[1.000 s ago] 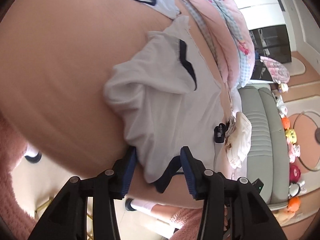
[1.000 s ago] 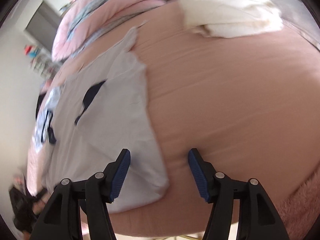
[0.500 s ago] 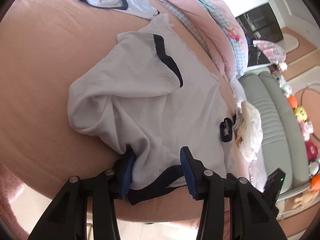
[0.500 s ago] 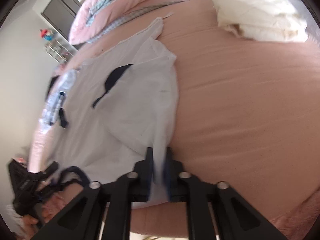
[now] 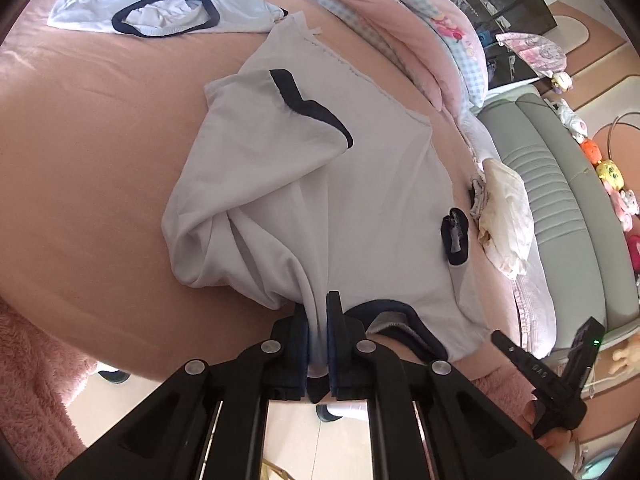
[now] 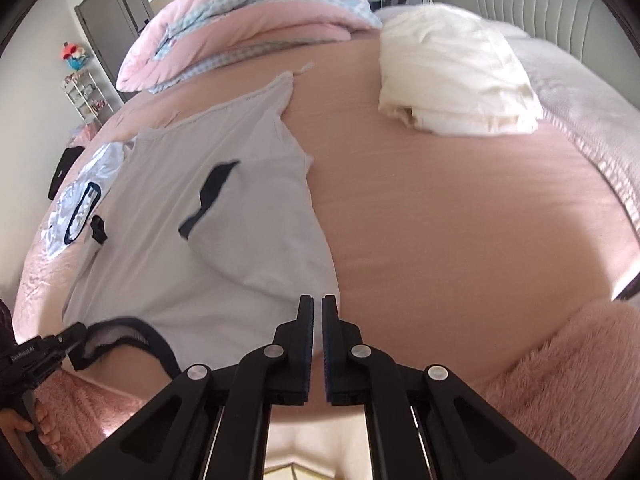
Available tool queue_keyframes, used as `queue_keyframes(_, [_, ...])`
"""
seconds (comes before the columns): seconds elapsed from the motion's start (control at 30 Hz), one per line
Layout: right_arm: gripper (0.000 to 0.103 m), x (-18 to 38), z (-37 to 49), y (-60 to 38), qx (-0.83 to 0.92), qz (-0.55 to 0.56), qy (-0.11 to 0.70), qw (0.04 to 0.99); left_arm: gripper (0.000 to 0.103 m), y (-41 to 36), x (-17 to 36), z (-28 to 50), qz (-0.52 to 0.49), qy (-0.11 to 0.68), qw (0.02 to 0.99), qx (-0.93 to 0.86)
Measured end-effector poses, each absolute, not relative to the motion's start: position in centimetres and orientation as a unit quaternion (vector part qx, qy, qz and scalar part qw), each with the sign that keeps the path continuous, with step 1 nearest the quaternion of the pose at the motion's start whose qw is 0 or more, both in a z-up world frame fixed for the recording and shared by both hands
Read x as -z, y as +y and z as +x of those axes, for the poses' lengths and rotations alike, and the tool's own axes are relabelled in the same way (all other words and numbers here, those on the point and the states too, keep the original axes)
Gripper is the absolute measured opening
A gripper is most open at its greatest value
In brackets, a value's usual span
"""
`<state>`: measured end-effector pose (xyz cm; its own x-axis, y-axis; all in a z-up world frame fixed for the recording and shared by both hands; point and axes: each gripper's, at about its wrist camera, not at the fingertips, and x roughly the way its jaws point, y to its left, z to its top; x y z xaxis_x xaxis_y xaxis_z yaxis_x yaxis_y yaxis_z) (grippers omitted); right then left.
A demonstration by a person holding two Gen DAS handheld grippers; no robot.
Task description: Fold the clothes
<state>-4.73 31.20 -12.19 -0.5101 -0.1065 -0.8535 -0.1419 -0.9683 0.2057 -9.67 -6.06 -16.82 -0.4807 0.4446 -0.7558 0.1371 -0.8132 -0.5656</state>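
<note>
Left wrist view: the left gripper has just clamped its jaws on a bunched ridge of the pale grey T-shirt with navy trim, beside the navy collar, and the cloth fans out ahead of the fingers across the pink bedsheet. One navy-cuffed sleeve is flipped over the body, up and left of the fingertips. In the right wrist view, the right gripper is pinched on the shirt's near shoulder edge, a thin strip of grey cloth showing between its pads; the rest of the shirt lies to the left of the fingers, bare sheet to the right. Both tools tilt steeply down toward the near edge of the bed, a bare hand gripping the left one's handle.

My worry is that thin right-hand bite: any tug sideways could slip the hem free and drop that shoulder. The left hold has gathered several layers, so lifting may drag the folded sleeve along and set creases in. A second pale garment with a navy neckline lies well beyond the fingers, and a cream bundle of cloth lies far ahead, right.
</note>
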Motion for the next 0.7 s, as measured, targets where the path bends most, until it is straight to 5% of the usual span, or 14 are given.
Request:
queue_keyframes(0.1, [0.007, 14.0, -4.4, 33.0, -0.842, -0.505, 0.19, 0.01, 0.007, -7.1, 18.4, -9.6, -0.512, -0.333, 0.089, -0.787])
queue_keyframes(0.23, [0.051, 14.3, -4.9, 35.1, -0.839, -0.48, 0.256, 0.003, 0.014, -7.8, 18.7, -9.0, -0.5, -0.368, 0.087, -0.779])
queue_keyframes(0.33, [0.062, 14.1, -6.1, 35.3, -0.851, -0.464, 0.247, 0.005, 0.032, -8.4, 17.9, -8.4, -0.49, -0.373, 0.081, -0.783])
queue_keyframes(0.37, [0.062, 14.5, -6.9, 35.3, -0.847, -0.473, 0.243, 0.002, 0.04, -8.7, 17.7, -8.1, -0.486, -0.377, 0.071, -0.785])
queue_keyframes(0.5, [0.061, 15.9, -8.6, 34.8, -0.834, -0.495, 0.241, -0.02, 0.043, -10.2, 17.6, -7.3, -0.462, -0.416, 0.033, -0.783])
queue_keyframes(0.6, [0.046, 16.3, -8.3, 34.5, -0.831, -0.496, 0.25, -0.04, 0.043, -12.1, 19.0, -7.8, -0.431, -0.484, 0.035, -0.761])
queue_keyframes(0.7, [0.051, 17.0, -8.3, 35.3, -0.815, -0.493, 0.297, -0.065, 0.051, -13.7, 21.1, -8.7, -0.399, -0.581, 0.076, -0.705])
